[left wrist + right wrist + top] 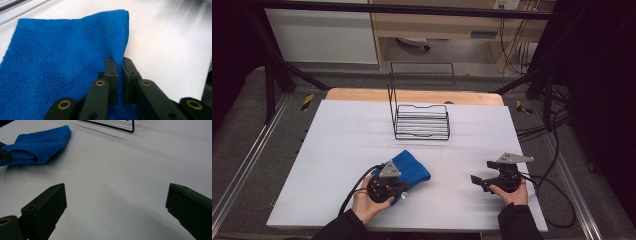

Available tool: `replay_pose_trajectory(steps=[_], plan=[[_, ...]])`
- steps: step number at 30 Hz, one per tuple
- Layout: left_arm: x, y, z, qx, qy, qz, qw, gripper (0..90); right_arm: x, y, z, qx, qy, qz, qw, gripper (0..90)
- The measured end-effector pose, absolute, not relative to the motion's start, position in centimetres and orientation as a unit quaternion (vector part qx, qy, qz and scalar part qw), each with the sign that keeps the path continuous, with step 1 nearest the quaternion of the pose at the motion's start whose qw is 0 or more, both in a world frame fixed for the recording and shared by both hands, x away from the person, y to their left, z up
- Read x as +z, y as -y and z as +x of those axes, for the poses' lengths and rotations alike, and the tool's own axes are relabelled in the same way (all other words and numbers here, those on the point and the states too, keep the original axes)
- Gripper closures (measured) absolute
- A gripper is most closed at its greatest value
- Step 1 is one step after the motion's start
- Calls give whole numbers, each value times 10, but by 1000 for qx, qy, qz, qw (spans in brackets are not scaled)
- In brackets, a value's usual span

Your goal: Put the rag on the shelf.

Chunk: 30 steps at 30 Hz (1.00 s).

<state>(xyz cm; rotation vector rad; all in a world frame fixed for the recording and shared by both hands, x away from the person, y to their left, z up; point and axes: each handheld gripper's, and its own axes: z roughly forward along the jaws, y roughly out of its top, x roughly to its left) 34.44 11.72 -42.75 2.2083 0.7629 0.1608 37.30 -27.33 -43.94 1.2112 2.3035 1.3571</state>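
- left gripper (119, 66) jaws nearly closed, pinching a raised fold at the edge of the blue cloth (62, 57); in the left gripper view the fold runs up between the two black pads
- high view: left gripper (404, 189) sits near the front edge of the desk, left of centre, held in the person's left hand (367, 202), its cable looping back toward the sleeve
- blue cloth (409, 169) lies flat on the white desk top (337, 150) just beyond and to the right of the left gripper, front-centre of the desk, bunched where the jaws grip it
- right gripper (115, 202) jaws wide apart, nothing between them, just bare white surface under them
- high view: right gripper (477, 179) near the front right part of the desk, held in the right hand (512, 192), jaws pointing left toward the cloth, well apart from it
- right gripper view: the cloth (37, 143) shows folded over on itself, upper left, with the tip of the other gripper at its left end
- black wire rack (421, 117) stands at the back centre of the desk, tall wire back on its left side, well apart from cloth and both grippers
- wooden tabletop edge (412, 95) shows behind the white sheet along the back edge
- black cables (542, 130) trail off the right side, onto the floor
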Motion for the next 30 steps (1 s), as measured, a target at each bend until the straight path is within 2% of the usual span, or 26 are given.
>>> replay_pose_trajectory(steps=[5, 8, 9, 12, 14, 16, 19, 21, 22, 27, 30], plan=[[-432, -116, 345, 60, -302, 873, 378, 801, -439, 273, 373, 462, -780, 409, 100, 51], [-430, -117, 346, 56, -303, 873, 378, 688, -439, 270, 373, 458, -783, 408, 102, 58], [-429, -118, 346, 58, -303, 873, 377, 688, -439, 270, 373, 458, -783, 408, 102, 58], [-424, -122, 347, 66, -308, 870, 379, 566, -437, 266, 374, 458, -783, 408, 100, 65], [-419, -127, 348, 72, -311, 867, 383, 544, -437, 264, 374, 457, -784, 409, 99, 72], [-415, -133, 350, 78, -317, 862, 388, 463, -434, 260, 374, 455, -786, 407, 101, 81], [-409, -146, 353, 86, -325, 853, 398, 422, -433, 255, 374, 460, -785, 404, 98, 91], [-406, -155, 355, 95, -330, 850, 400, 342, -430, 244, 375, 457, -791, 394, 102, 101], [-405, -160, 356, 99, -335, 847, 402, 342, -430, 244, 375, 457, -791, 394, 102, 101], [-404, -182, 362, 108, -351, 835, 411, 231, -422, 215, 378, 461, -796, 379, 101, 134], [-405, -193, 365, 117, -359, 830, 411, 202, -421, 204, 379, 456, -799, 378, 104, 144]])
